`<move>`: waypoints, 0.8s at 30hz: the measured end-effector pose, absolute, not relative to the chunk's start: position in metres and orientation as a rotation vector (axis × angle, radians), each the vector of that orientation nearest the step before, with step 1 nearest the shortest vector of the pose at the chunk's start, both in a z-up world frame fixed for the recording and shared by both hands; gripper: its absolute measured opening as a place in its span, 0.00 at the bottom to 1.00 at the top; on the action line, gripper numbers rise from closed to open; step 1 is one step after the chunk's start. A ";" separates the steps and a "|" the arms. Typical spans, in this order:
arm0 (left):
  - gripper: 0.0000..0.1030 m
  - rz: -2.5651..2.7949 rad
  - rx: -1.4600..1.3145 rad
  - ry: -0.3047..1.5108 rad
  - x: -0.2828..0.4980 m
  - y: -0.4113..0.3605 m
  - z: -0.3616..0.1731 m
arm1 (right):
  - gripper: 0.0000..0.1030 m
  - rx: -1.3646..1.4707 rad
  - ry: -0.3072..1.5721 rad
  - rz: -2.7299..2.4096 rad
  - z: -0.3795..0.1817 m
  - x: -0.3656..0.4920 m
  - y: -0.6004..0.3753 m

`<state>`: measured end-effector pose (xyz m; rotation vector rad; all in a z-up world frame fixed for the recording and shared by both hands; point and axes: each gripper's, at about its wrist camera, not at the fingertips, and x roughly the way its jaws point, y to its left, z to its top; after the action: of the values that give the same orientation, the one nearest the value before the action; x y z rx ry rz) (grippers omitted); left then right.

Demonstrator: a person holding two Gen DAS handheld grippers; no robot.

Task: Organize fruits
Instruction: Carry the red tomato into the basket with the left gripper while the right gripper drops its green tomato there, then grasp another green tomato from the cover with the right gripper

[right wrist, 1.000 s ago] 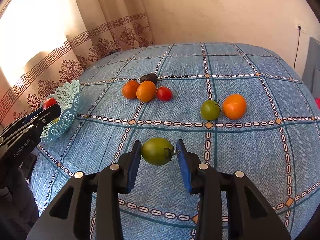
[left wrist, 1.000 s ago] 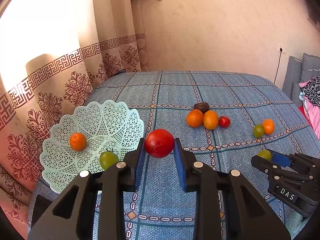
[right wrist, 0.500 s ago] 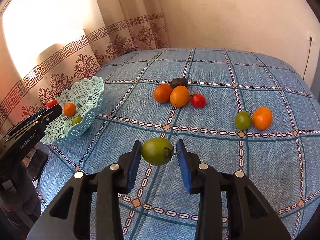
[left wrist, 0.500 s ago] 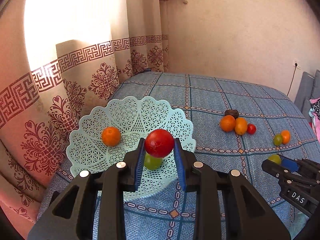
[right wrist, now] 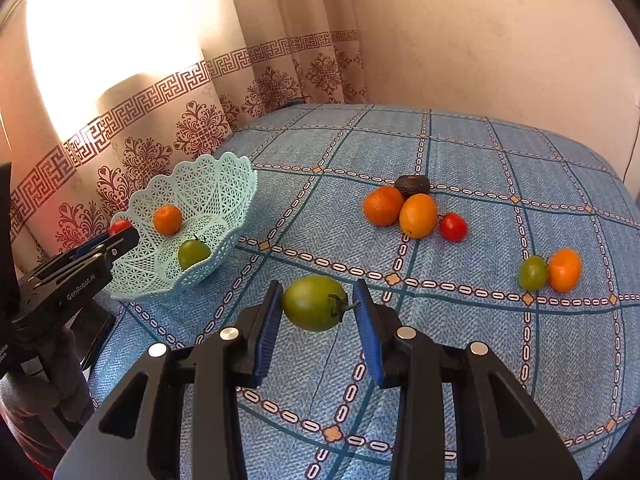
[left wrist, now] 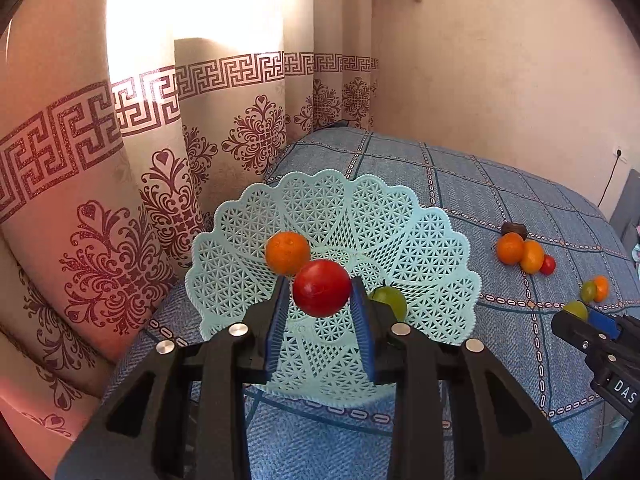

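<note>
The left gripper (left wrist: 321,312) was closed on a red tomato (left wrist: 321,288), with both blue pads pressed on its sides, and it hung above the light green basket (left wrist: 432,240). In the left wrist view, an orange (left wrist: 287,251) lay in the basket at about 11 o'clock from the red tomato, and a green tomato (left wrist: 389,301) lay at about 3 o'clock, partly hidden by the right finger. The basket stood near the edge of the bed (right wrist: 480,152), close to the curtain (left wrist: 120,160).

The right gripper (right wrist: 316,312) was closed on another green tomato (right wrist: 314,302) above the blue cover. In the right wrist view the basket was at about 10 o'clock from it. Five more fruits and one dark thing I could not identify lay farther on the bed, between 12 and 3 o'clock.

I think the main risk was at the release. If the red tomato dropped from a height, it could hit the orange and bounce or roll, and the soft skin could be bruised. The basket looked light and sat on soft cloth near the edge, so a push from the fingers could tip it toward the curtain. Also, the two grippers could collide if both reached the basket together.
</note>
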<state>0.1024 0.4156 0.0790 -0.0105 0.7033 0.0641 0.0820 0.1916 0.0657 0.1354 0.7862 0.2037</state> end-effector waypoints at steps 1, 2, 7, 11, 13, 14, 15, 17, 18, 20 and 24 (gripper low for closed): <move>0.57 0.068 -0.026 0.698 0.102 0.420 0.079 | 0.36 0.133 0.784 0.211 0.067 0.083 0.195; 0.59 0.076 -0.033 0.690 0.101 0.422 0.080 | 0.36 0.130 0.781 0.218 0.068 0.085 0.199; 0.60 0.101 -0.030 0.669 0.096 0.433 0.085 | 0.36 0.117 0.766 0.259 0.075 0.090 0.215; 0.69 0.133 -0.033 0.652 0.093 0.442 0.089 | 0.36 0.104 0.757 0.300 0.081 0.096 0.232; 0.69 0.151 -0.024 0.643 0.091 0.445 0.091 | 0.36 0.095 0.753 0.319 0.083 0.098 0.241; 0.70 0.161 -0.016 0.637 0.090 0.445 0.092 | 0.36 0.094 0.753 0.331 0.084 0.099 0.246; 0.70 0.169 -0.007 0.631 0.088 0.446 0.092 | 0.36 0.091 0.751 0.342 0.085 0.100 0.250; 0.74 0.182 0.004 0.622 0.086 0.447 0.093 | 0.36 0.080 0.743 0.362 0.087 0.103 0.259; 0.75 0.186 0.005 0.619 0.086 0.448 0.094 | 0.36 0.076 0.742 0.372 0.088 0.104 0.263; 0.77 0.200 0.012 0.613 0.084 0.449 0.094 | 0.36 0.070 0.740 0.392 0.088 0.108 0.272; 0.80 0.222 0.022 0.610 0.079 0.450 0.093 | 0.36 0.058 0.743 0.416 0.088 0.112 0.284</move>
<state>0.0791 0.4504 0.0925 0.0218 0.6104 0.2219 0.1122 0.2843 0.0876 0.0577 0.7434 0.4163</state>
